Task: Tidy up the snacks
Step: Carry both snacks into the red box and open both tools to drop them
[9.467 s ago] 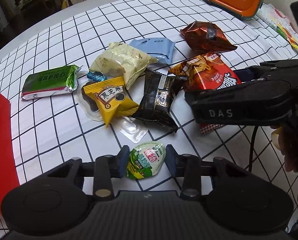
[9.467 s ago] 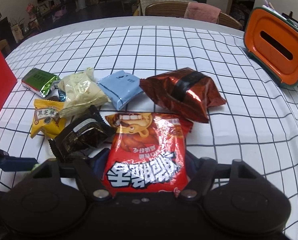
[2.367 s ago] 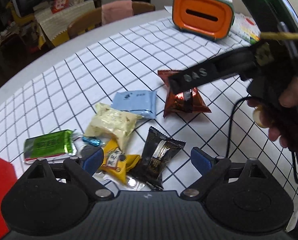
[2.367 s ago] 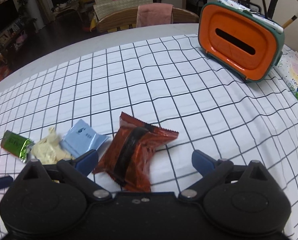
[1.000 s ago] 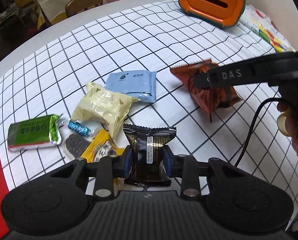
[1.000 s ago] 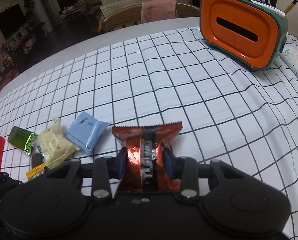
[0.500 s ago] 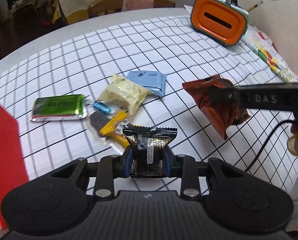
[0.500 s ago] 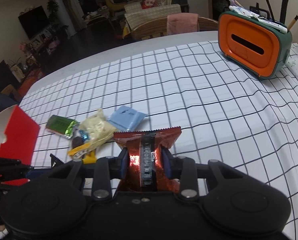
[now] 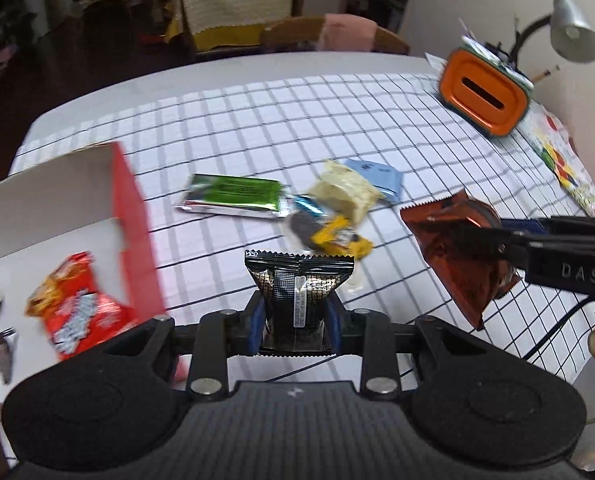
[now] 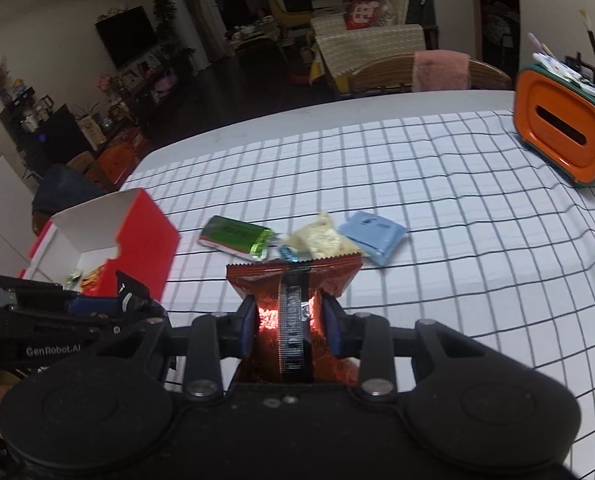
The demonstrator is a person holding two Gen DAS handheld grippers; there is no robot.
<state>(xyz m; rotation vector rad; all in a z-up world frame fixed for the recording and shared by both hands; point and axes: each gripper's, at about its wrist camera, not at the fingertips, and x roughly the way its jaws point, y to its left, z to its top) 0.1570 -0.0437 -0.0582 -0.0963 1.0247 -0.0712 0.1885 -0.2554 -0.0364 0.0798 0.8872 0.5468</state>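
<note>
Nearest us, the left gripper (image 9: 296,316) pinches a black foil snack packet (image 9: 298,294), and the right gripper (image 10: 290,330) clamps a glossy brown-red foil packet (image 10: 293,280); both hang clear above the white black-grid tablecloth (image 10: 457,240). The open red cardboard box (image 9: 125,216) is left of both. Only the left view shows a red crisp bag (image 9: 77,312) inside it. Right of the box lie a green foil bar (image 9: 233,196), a cream pouch (image 9: 343,192) and a pale blue sachet (image 9: 377,174). Beyond is bare cloth. Small sweets blur.
</note>
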